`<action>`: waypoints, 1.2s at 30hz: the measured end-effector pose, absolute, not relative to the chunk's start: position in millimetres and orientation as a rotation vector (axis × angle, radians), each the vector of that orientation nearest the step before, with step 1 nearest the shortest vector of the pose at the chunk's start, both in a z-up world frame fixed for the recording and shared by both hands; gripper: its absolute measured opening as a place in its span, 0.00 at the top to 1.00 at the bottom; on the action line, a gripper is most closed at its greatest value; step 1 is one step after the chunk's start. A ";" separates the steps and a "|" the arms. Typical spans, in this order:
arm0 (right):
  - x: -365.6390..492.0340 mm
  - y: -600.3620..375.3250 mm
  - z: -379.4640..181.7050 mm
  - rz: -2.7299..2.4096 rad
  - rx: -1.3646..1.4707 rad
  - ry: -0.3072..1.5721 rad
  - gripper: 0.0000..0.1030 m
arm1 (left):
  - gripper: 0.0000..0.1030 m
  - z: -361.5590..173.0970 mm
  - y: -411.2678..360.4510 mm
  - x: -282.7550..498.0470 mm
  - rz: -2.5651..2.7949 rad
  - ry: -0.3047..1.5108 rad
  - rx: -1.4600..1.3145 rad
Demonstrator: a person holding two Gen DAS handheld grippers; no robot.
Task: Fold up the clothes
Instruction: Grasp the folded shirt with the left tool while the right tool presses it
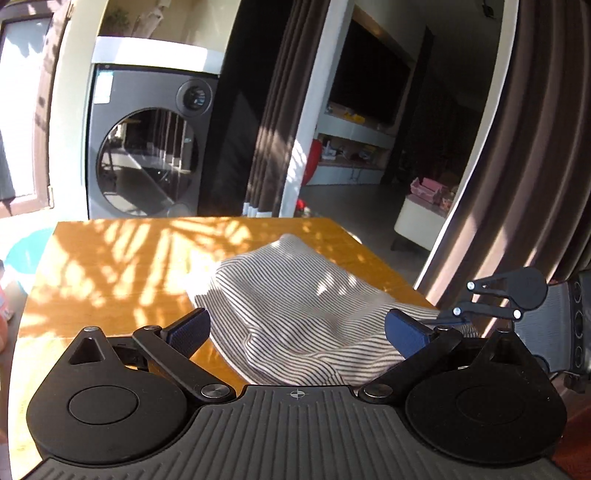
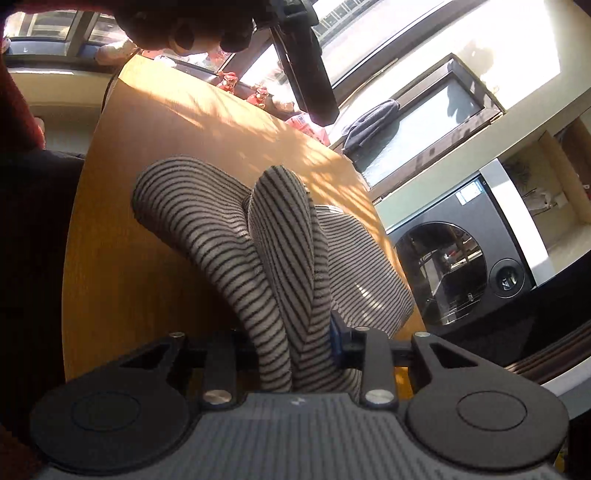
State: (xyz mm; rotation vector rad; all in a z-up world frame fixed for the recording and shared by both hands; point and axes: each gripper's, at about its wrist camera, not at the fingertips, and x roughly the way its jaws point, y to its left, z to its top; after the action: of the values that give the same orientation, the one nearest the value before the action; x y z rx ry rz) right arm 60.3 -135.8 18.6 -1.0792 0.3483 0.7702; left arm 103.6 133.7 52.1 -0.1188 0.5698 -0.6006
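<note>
A grey-and-white striped garment [image 1: 295, 295] lies bunched on the right part of a wooden table [image 1: 110, 266]. My left gripper [image 1: 297, 326] hovers over its near edge, open wide, with the blue pads [image 1: 192, 328] on either side and not touching the cloth. In the right wrist view my right gripper [image 2: 291, 343] is shut on two rolled folds of the striped garment [image 2: 207, 221], which rise from the jaws and drape back onto the table [image 2: 122, 258]. The right gripper's black linkage [image 1: 506, 295] shows at the garment's right edge.
A front-loading washing machine [image 1: 147, 147] stands beyond the table's far edge. Dark curtains [image 1: 517, 184] hang at the right. A gloved hand [image 2: 184, 29] with the other gripper's handle [image 2: 306, 74] is at the top of the right wrist view. Bare wood lies left of the garment.
</note>
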 end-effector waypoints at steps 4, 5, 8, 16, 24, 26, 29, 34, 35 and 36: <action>33.5 -136.2 49.8 0.843 -1.124 0.390 0.71 | 0.33 27.6 101.9 141.6 -0.677 0.656 -0.120; 30.4 -135.9 62.6 0.857 -1.129 0.399 0.71 | 0.34 20.2 93.8 148.4 -0.688 0.678 -0.086; 23.0 -135.0 100.9 0.899 -1.141 0.426 0.71 | 0.34 -2.9 80.8 164.0 -0.701 0.742 -0.003; 170.2 -129.3 102.3 1.014 -0.856 0.578 0.66 | 0.35 -29.1 96.1 166.5 -0.775 0.771 -0.005; 235.4 -124.9 49.8 1.060 -0.660 0.704 0.40 | 0.19 12.5 138.8 141.0 -0.663 0.655 -0.041; 240.9 -130.6 50.5 1.035 -0.603 0.722 0.36 | 0.18 31.3 142.1 133.0 -0.669 0.591 -0.046; 237.8 -138.1 58.4 0.982 -0.575 0.692 0.27 | 0.17 59.3 134.6 117.4 -0.705 0.482 -0.031; 218.2 -150.9 76.7 0.900 -0.608 0.589 0.26 | 0.14 77.2 103.0 106.8 -0.857 0.385 -0.036; 214.8 -155.3 80.6 0.883 -0.601 0.571 0.26 | 0.14 71.7 91.5 109.3 -0.875 0.406 -0.012; 211.2 -160.1 85.1 0.865 -0.592 0.550 0.26 | 0.14 63.8 79.4 113.0 -0.876 0.435 0.021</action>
State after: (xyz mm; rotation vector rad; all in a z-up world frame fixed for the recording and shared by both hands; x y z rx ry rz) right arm 211.2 -160.1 85.1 -0.5917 0.5502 0.8649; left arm 113.0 79.4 63.8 0.0212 0.4348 -0.8761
